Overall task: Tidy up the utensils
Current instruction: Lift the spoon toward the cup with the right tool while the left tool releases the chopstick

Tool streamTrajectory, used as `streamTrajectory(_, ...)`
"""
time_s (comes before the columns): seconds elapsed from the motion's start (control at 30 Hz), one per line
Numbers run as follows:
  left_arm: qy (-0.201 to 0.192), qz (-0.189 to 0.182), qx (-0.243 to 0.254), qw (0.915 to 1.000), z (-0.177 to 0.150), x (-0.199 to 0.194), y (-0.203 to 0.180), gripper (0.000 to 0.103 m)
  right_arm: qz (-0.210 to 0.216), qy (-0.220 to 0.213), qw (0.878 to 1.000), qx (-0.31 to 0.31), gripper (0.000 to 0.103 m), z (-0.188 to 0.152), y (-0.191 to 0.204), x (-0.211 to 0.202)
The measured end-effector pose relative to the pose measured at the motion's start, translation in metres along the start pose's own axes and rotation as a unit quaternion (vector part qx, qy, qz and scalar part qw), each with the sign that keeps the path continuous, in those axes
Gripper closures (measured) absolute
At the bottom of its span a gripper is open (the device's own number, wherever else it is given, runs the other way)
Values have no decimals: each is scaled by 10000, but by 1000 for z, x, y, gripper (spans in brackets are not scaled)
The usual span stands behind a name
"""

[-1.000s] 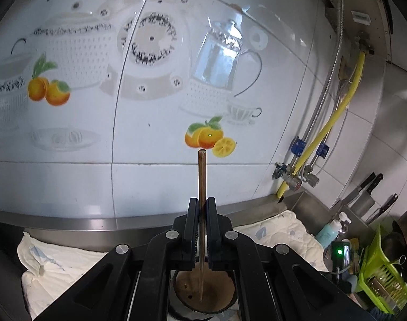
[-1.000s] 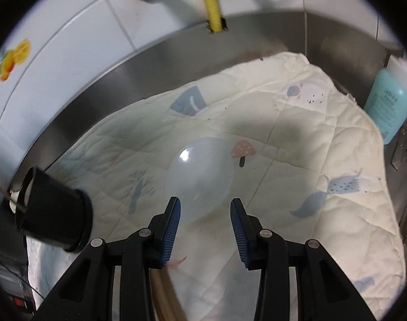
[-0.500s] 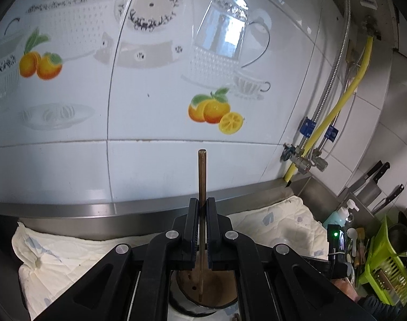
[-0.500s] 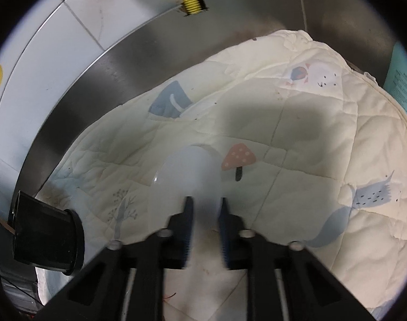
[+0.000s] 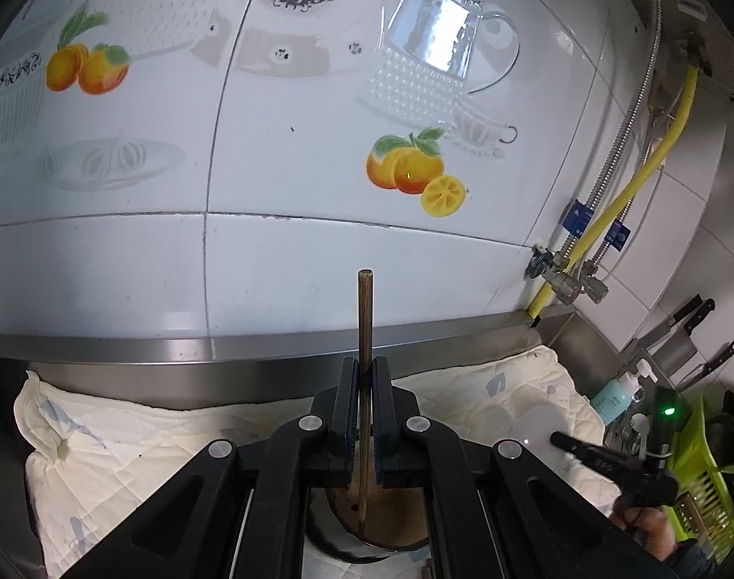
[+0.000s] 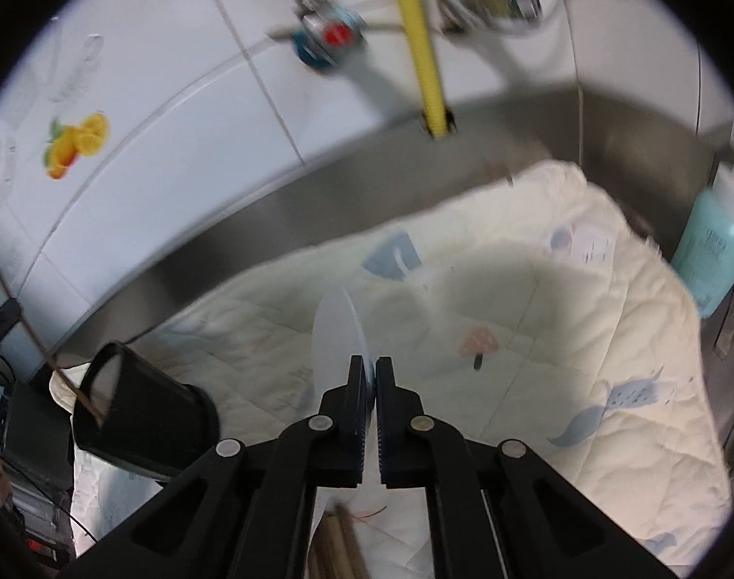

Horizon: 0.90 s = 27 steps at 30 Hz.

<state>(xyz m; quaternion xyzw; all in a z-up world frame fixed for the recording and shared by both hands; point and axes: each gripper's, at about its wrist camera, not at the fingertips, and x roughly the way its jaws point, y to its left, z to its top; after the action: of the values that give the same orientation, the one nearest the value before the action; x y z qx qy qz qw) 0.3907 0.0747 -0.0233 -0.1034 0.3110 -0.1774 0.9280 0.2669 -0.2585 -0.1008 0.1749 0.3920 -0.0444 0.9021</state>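
**Both grippers clamped: chopstick over the holder, plastic spoon lifted off the mat**

In the left wrist view, the left gripper (image 5: 365,376) was closed tight on a brown chopstick (image 5: 365,318) that stood upright between its pads, its upper end rising in front of the tiled wall (image 5: 290,222) and its lower end reaching down into the round holder (image 5: 391,526) directly below the jaws. The holder sat on the quilted mat (image 5: 126,439) that covered the steel counter. Off to the right, the right gripper (image 5: 560,440) appeared as a dark arm with a translucent white spoon (image 5: 543,422) at its tip, above the mat. A teal bottle (image 5: 613,395) and a green basket (image 5: 700,473) stood beyond, near the corner.

In the right wrist view, which was blurred, the right gripper (image 6: 371,366) had just been closing and now pinched the translucent white spoon (image 6: 338,337) by its edge; the pale bowl stood up edge-on beyond the fingertips, clear of the mat (image 6: 584,362). At the lower left the black holder (image 6: 140,415) stood on the mat with the chopstick (image 6: 53,366) slanting into its mouth, the left gripper (image 6: 0,318) just visible at the frame's edge. The teal bottle (image 6: 714,251) stood at the mat's right border. More brown sticks (image 6: 335,545) lay beneath the gripper at the bottom.
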Motion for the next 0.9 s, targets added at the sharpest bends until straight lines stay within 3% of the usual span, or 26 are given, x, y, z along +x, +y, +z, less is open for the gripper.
streamTrajectory(0.23, 112, 45, -72, 9999, -4, 2, 5, 98, 124, -326, 9991, -245, 97, 10, 26, -31)
streamTrajectory(0.57, 316, -9, -202, 9993, -7, 4, 16, 96, 477, -1215, 9909, -335, 97, 34, 75, -65)
streamTrajectory(0.9, 525, -106, -237, 9983, -15, 2, 19, 95, 706, -1922, 9777, -474, 97, 49, 134, -66)
